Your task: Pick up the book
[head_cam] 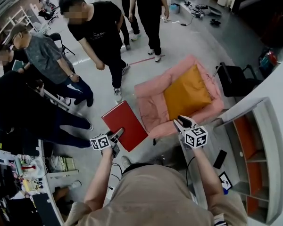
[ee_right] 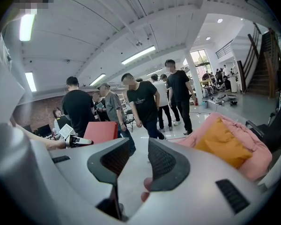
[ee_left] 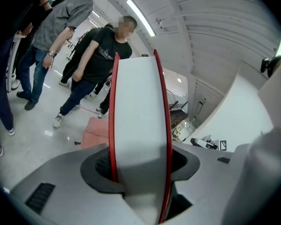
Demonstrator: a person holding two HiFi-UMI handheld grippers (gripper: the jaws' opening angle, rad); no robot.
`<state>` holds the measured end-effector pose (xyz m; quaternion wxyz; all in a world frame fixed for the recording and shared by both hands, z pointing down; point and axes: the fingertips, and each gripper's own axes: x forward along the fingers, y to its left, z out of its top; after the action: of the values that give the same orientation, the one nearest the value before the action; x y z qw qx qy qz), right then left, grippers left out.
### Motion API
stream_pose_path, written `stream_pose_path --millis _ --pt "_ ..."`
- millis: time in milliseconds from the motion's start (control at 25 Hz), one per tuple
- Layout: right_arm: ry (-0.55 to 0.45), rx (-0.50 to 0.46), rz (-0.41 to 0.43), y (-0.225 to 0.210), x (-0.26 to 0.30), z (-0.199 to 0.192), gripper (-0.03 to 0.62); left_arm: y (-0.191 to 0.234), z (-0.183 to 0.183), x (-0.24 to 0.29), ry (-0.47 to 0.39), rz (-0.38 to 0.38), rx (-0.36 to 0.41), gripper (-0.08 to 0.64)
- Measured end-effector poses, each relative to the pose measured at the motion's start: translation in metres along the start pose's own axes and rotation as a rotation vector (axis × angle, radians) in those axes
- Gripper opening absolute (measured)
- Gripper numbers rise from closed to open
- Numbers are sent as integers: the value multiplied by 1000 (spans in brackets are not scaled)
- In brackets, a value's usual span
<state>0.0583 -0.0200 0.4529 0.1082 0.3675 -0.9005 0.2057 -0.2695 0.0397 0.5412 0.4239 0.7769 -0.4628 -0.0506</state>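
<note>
Book [head_cam: 125, 125], red-covered, clamped near one corner in left gripper [head_cam: 116, 135]; pads pressing both covers, white page block between. Held in the air above the floor, just beside pink armchair [head_cam: 151, 105]. Right gripper [head_cam: 183, 122] parted, nothing between its jaws. Judged: grasp made, lift in hand. Next calls for a firm clamp and steady carry, given the corner hold. In armchair: orange cushion [head_cam: 186, 94]. In shelf unit [head_cam: 273, 140] compartments: orange shapes, not identifiable.

One book [head_cam: 125, 125] — two tools [head_cam: 117, 134] [head_cam: 181, 123]
</note>
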Motion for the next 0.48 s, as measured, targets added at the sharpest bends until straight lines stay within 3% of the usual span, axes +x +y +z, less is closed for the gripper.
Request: stream_pose_path --millis 480 --pt "90 -28 6 14 16 -54 127 -20 -42 40 128 -49 36 252"
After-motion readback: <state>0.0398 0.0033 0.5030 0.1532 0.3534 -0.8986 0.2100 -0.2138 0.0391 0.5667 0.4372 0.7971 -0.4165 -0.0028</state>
